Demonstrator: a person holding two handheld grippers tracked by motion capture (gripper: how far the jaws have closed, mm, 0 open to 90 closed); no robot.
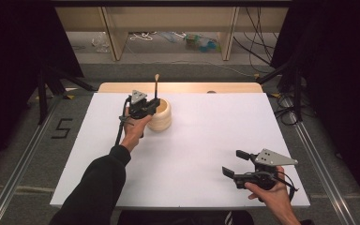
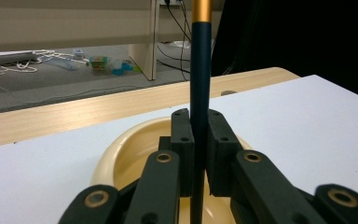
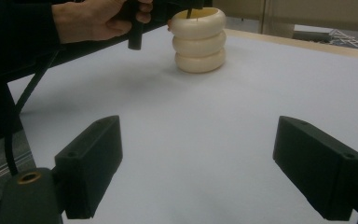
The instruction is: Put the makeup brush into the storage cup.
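I see a lab or recording studio set-up, a white-topped table (image 1: 192,154) boxed in by black curtains (image 1: 14,42), metal rails (image 1: 16,176) on grey carpet, a taped number five (image 1: 62,128), loose cables (image 1: 258,42), bare wooden shelving (image 1: 168,18) behind.

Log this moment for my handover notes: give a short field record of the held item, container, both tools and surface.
held item: dark blue slender brush handle with gold ferrule, upright
container: cream ribbed three-ring holder, directly below the handle
left tool: shut on the handle, above the holder's opening
right tool: open, nothing between its jaws, near table's front right
surface: white tabletop
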